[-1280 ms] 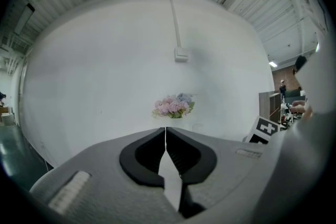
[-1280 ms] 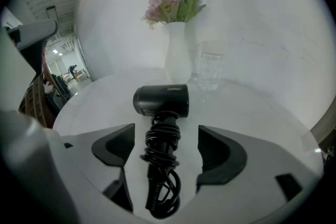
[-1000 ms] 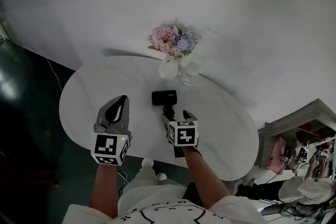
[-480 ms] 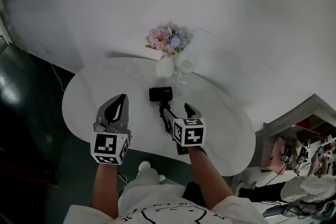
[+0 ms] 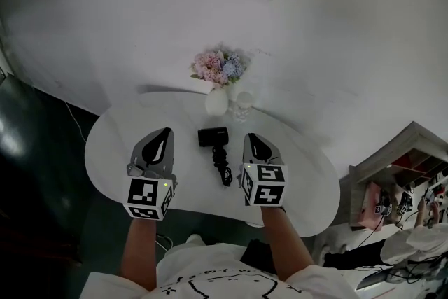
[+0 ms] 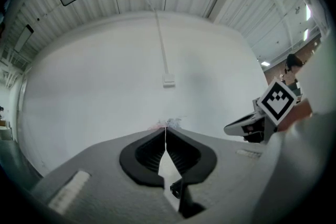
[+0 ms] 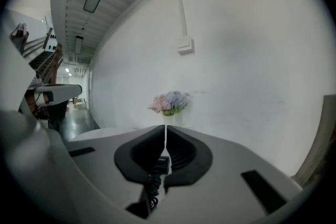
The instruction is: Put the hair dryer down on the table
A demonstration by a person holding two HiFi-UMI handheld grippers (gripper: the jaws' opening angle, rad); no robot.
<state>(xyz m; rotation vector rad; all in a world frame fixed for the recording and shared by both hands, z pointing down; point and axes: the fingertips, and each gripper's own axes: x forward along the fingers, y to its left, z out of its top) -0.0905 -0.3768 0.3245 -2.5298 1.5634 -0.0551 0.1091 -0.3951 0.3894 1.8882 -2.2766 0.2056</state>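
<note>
hair dryer [image 5: 213,136] on table [image 5: 119,145] centre; vase [image 5: 216,102] behind, glass [image 5: 243,107] right of vase.

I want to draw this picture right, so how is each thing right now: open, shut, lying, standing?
Hair dryer: lying on the table, let go.
Cord: coiled, on the table.
Left gripper: shut, empty.
Right gripper: closing, tips together, nothing between them.
Vase: upright, holding flowers.
Glass: upright.
</note>
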